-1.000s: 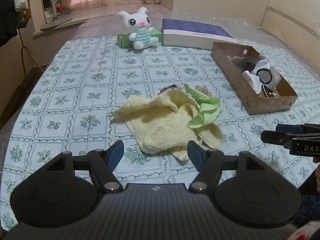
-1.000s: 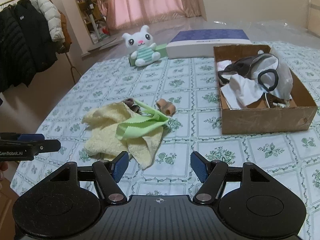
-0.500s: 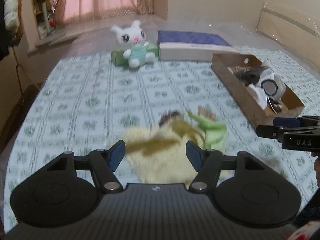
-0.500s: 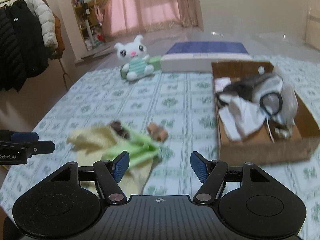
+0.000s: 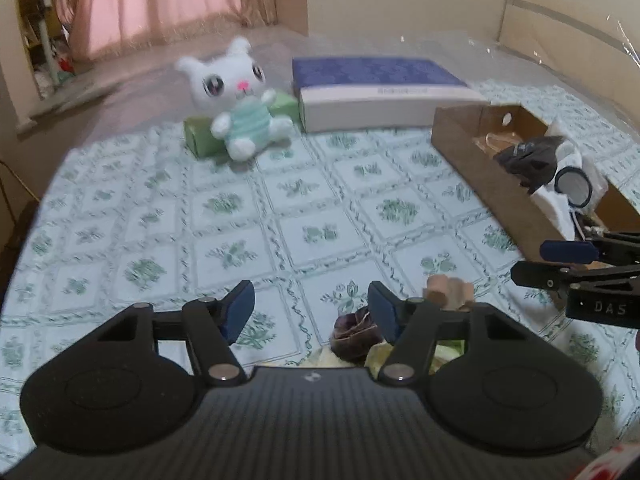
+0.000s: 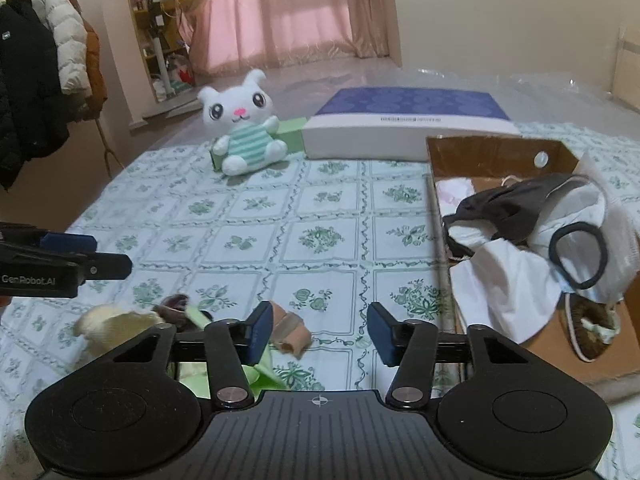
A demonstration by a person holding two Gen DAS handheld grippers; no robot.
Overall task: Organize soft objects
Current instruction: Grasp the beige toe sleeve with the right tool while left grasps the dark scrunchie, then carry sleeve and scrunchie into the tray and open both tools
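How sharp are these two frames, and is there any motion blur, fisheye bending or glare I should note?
Left wrist: soft motion blur on the plush bunny and tablecloth; dark fisheye corners. Right wrist: sharper, the cardboard box crisp, only the yellow towel smeared; the tablecloth grid bows. Both: dim warm light, no harsh glare.

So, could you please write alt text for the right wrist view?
The right gripper hovers open over a floral tablecloth, a tan sock lying just beyond its left jaw. A cardboard box of clothes sits to the right, a white plush bunny farther back.
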